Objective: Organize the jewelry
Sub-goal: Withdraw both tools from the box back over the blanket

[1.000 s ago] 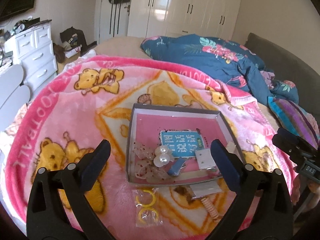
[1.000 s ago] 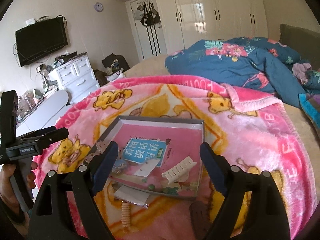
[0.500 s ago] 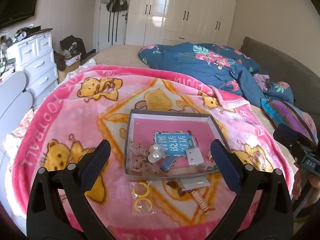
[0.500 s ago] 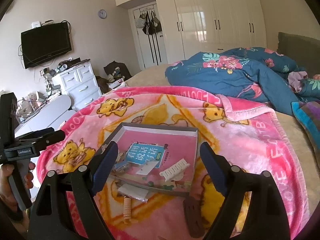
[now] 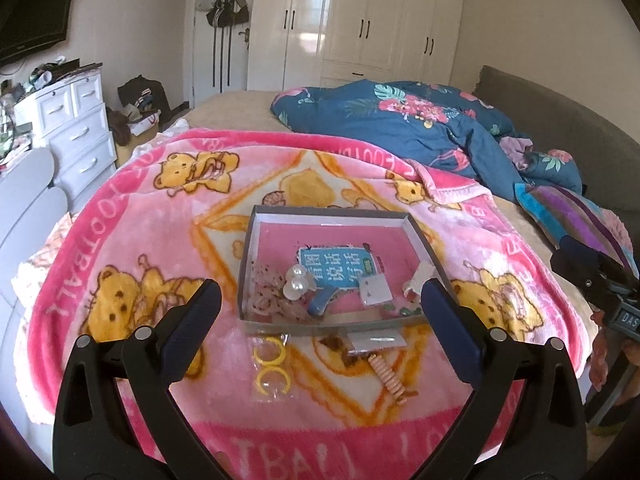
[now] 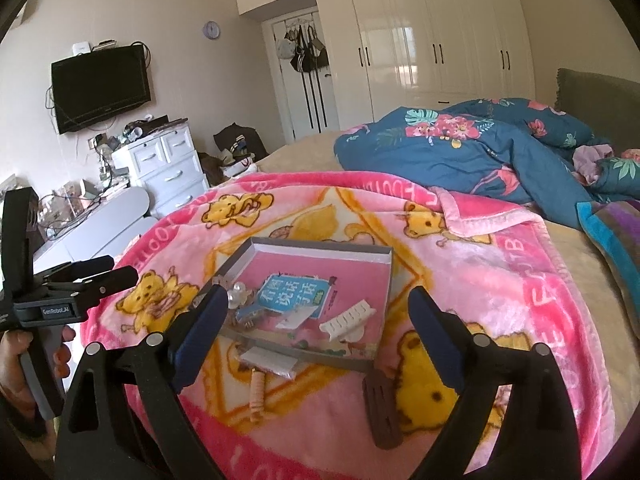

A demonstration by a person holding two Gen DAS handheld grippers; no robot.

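Note:
A shallow grey tray (image 5: 332,212) (image 6: 320,245) lies on the pink bear blanket. It holds pearl earrings (image 5: 297,282) (image 6: 238,292), a blue clip (image 5: 320,302), a white card (image 5: 374,290) and a white comb clip (image 6: 348,318). In front of it lie yellow rings in a clear bag (image 5: 269,364), a small clear bag (image 6: 268,360), a beige spiral hair tie (image 5: 390,376) (image 6: 258,392) and a brown comb clip (image 6: 382,408). My left gripper (image 5: 320,316) hangs open before the tray, holding nothing. My right gripper (image 6: 318,312) has its jaws opening, with nothing gripped between them.
A blue floral duvet (image 5: 400,128) is heaped at the far side of the bed, with a striped pillow (image 5: 568,212) to the right. White drawers (image 5: 76,128) stand left of the bed and a wardrobe (image 6: 420,40) lines the back wall. The blanket's near edge is just below the grippers.
Both grippers have drawn back from the tray, which now looks smaller and farther off. The right jaws stand slightly wider. The items have not moved.

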